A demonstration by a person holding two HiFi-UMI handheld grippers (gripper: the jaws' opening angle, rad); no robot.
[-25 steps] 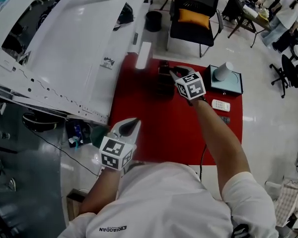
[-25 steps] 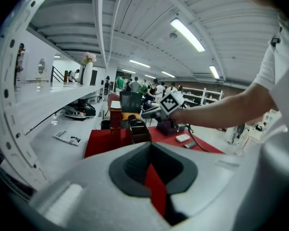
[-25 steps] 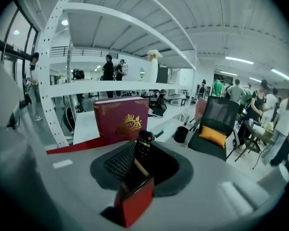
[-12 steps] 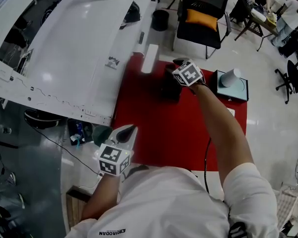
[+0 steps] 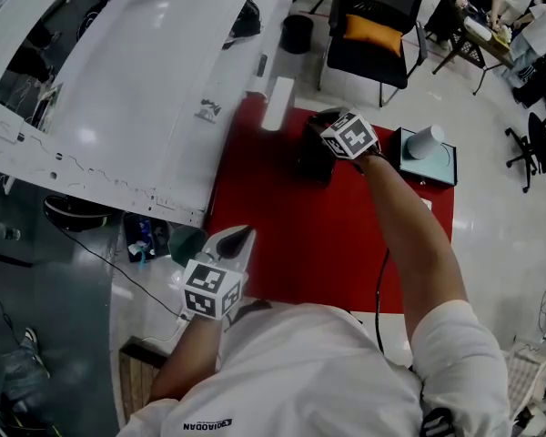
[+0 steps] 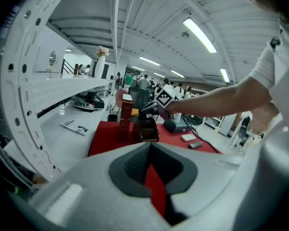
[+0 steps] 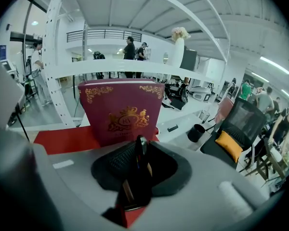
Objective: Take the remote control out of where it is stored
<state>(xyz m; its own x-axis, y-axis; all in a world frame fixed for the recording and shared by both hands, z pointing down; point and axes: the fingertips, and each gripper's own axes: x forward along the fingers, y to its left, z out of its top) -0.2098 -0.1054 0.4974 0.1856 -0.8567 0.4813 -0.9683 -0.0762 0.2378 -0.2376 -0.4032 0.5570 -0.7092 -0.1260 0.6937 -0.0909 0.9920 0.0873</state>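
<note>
Over the red worktop [image 5: 291,235], the right gripper [image 7: 140,147] has just been closing its jaws and now pinches the thin dark remote control [image 7: 135,190]. Just behind it stands a maroon box [image 7: 123,107] with a gold crest, its letters too small to read. The left gripper [image 6: 152,163] is empty, with its jaws a little apart.

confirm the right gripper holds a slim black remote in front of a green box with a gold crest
Not green: the gold-crested box is maroon, as the right gripper view shows. The right gripper has just been closing its jaws on the slim black remote.
</note>
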